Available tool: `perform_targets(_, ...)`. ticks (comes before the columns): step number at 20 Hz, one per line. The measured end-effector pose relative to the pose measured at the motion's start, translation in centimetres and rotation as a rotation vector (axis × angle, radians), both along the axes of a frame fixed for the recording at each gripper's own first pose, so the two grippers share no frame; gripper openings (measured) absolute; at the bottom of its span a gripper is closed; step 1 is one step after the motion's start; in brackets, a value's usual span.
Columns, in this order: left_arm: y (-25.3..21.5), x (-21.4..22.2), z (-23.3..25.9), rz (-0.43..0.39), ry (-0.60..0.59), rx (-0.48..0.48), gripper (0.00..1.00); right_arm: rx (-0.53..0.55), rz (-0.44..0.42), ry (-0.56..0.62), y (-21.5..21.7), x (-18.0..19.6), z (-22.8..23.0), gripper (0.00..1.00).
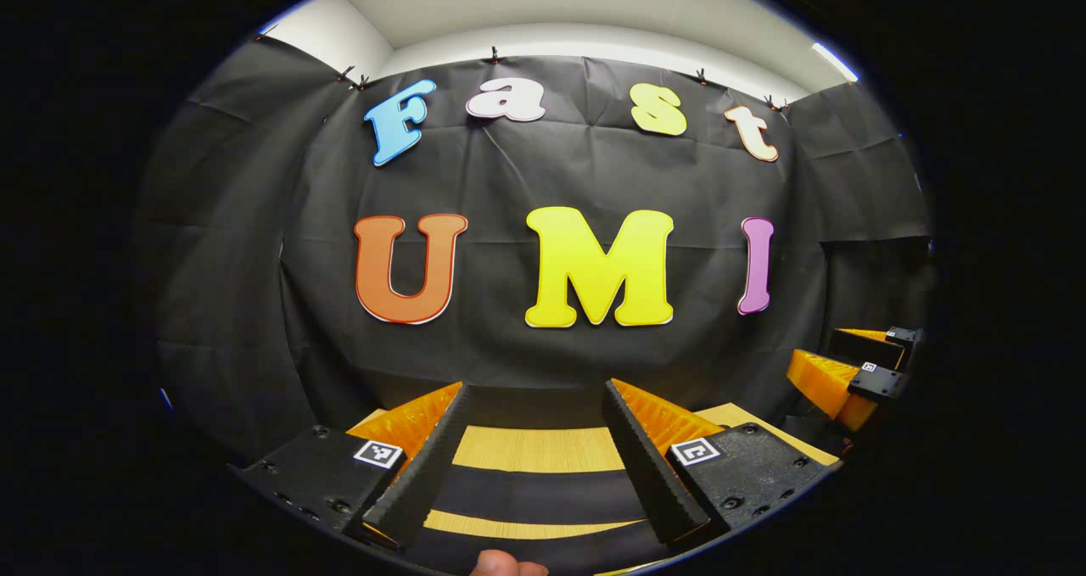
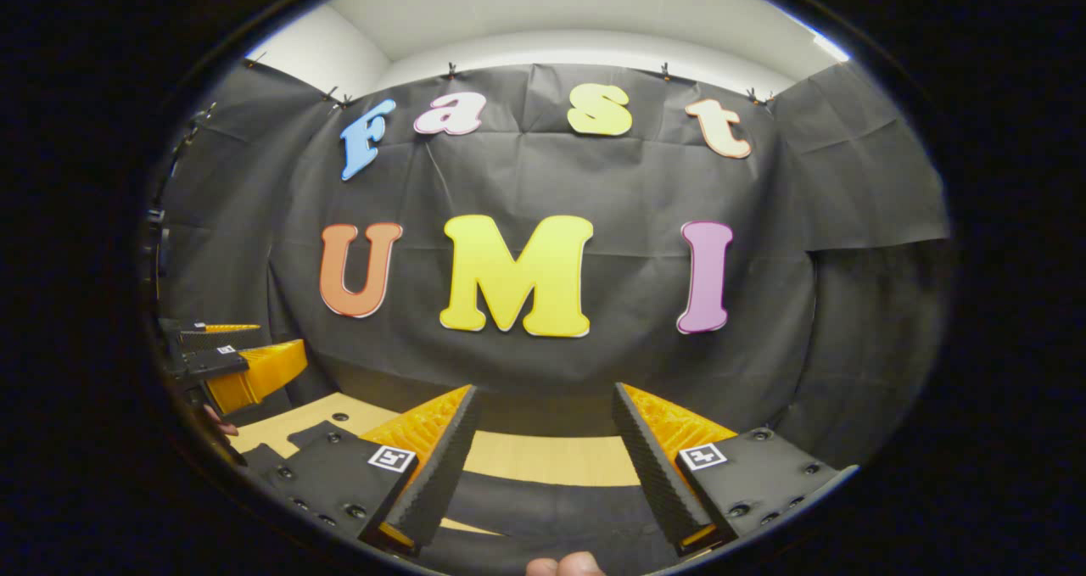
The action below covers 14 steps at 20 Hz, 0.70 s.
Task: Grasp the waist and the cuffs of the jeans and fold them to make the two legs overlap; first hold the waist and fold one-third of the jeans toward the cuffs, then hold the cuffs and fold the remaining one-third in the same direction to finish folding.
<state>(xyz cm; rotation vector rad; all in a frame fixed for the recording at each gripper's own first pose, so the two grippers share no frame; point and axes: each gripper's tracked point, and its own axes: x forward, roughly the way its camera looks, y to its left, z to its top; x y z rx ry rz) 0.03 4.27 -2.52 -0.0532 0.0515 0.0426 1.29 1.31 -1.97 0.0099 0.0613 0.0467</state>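
The dark jeans [image 1: 534, 495] lie flat on the wooden table [image 1: 534, 450], crossing below my left gripper [image 1: 536, 388] as two dark bands with a strip of table between them. That gripper is open, with nothing between its fingers. At the right edge of the left gripper view the other gripper [image 1: 848, 374] hovers at about the same height. In the right gripper view the jeans [image 2: 543, 508] spread under my right gripper [image 2: 545, 389], which is also open and holds nothing. The left gripper [image 2: 242, 362] appears at the far left there. Both grippers hang above the cloth, apart from it.
The black booth wall stands close behind the table's far edge [image 2: 551, 461]. A thumb tip [image 1: 509, 566] peeks in at the bottom of the left gripper view, and fingertips [image 2: 564, 566] at the bottom of the right gripper view.
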Motion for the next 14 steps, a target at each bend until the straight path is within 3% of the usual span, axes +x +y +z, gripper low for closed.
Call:
perform_targets(2, 2.9, -0.6, -3.4, 0.060, 0.084, -0.045, 0.99, 0.007, -0.004, 0.078, -1.9, 0.2, -2.4, 0.93)
perform_targets(8, 12.7, -4.7, -11.1, 0.235, 0.284, -0.066, 0.99, -0.009, -0.150, 0.229, -12.4, -1.1, -8.4, 0.97)
perform_targets(9, 14.0, -5.5, -12.4, 0.245, 0.324, -0.099, 0.99, -0.013, -0.160, 0.264, -13.8, -1.5, -9.5, 0.93)
perform_targets(11, 16.0, -7.9, -15.3, 0.278, 0.412, -0.213, 0.98, 0.021, -0.173, 0.350, -16.2, -2.6, -11.8, 0.95)
perform_targets(14, 18.1, -12.3, -20.8, 0.396, 0.575, -0.449, 0.97, 0.166, -0.218, 0.505, -18.7, -4.7, -16.2, 0.94)
